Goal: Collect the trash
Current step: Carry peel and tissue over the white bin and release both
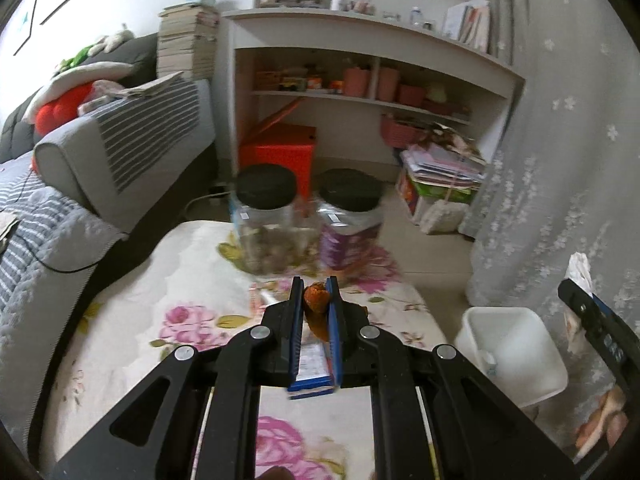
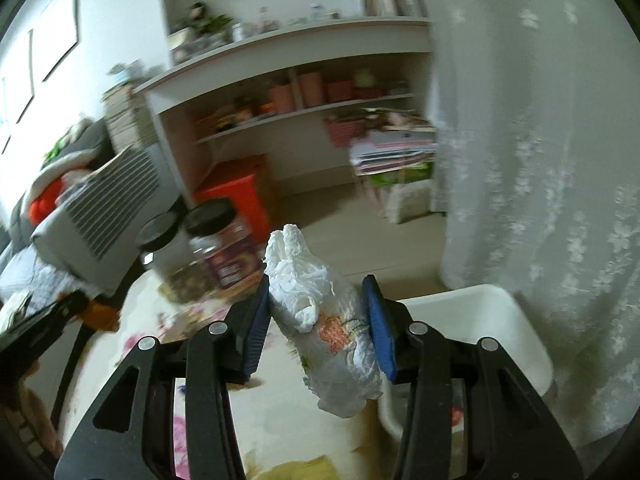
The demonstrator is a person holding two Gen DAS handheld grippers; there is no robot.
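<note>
The left hand-held gripper (image 1: 314, 292) is clamped narrowly on a small crumpled orange-brown scrap of peel-like trash (image 1: 316, 308), which sits pinched between its two blue-padded fingers (image 1: 333, 320) and hangs a little below them. It is held above a low counter covered with a cream cloth printed with pink flowers (image 1: 180, 320). A flat blue-and-white printed packet (image 1: 310, 376) lies on that cloth directly under the fingers.

The right hand-held gripper (image 2: 318, 312) is part-way open around a crumpled white plastic bag with an orange and green print (image 2: 320, 320); both blue pads press the bag's sides, so it is held, its twisted top sticking up past the fingertips. In the left wrist view this gripper shows at the right edge of the picture, beyond the counter's right edge.

A white square plastic bin (image 1: 516, 356) stands on the floor just beside the right edge of the counter. In the right wrist view the bag is near the bin's left rim (image 2: 472, 300), above the counter's edge.

At the far edge of the counter stand two clear plastic jars with black lids: the left jar (image 1: 266, 216) is partly filled with brownish pieces, the right jar (image 1: 350, 220) carries a purple label. They stand just beside each other.

Behind them are a red box (image 1: 280, 152) on the floor, a white shelf unit (image 1: 360, 80) and a grey sofa (image 1: 100, 152) along the counter's left side. A pale flowered curtain (image 1: 560, 140) hangs to the right.
</note>
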